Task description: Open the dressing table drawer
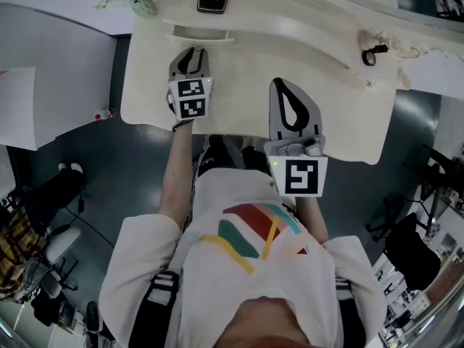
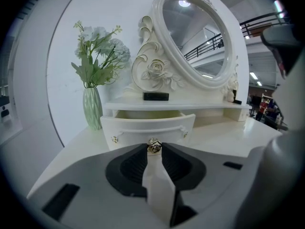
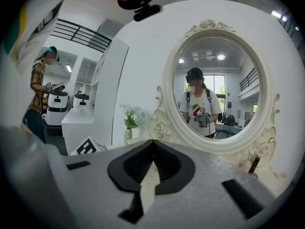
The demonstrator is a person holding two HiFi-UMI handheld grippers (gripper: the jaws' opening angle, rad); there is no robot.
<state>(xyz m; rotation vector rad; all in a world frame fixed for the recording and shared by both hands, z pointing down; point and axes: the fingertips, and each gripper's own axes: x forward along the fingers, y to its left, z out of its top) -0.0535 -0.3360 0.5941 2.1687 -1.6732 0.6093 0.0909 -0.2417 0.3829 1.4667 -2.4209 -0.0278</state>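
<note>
Gold knob (image 2: 154, 146) is pinched in the left claw (image 2: 154, 150), drawer (image 2: 147, 127) partway out on the desk (image 2: 238, 138); should be pulled straight and level so the grip isn't lost. Meanwhile the right claw (image 3: 153, 146) is closed, empty.

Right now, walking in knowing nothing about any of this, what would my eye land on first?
Most likely the big oval mirror with its carved roses, standing at the back of the white dressing table. Just below it a small drawer stands pulled partly open, with the left gripper closed on its gold knob. A green vase of pale flowers stands to the mirror's left.
</note>
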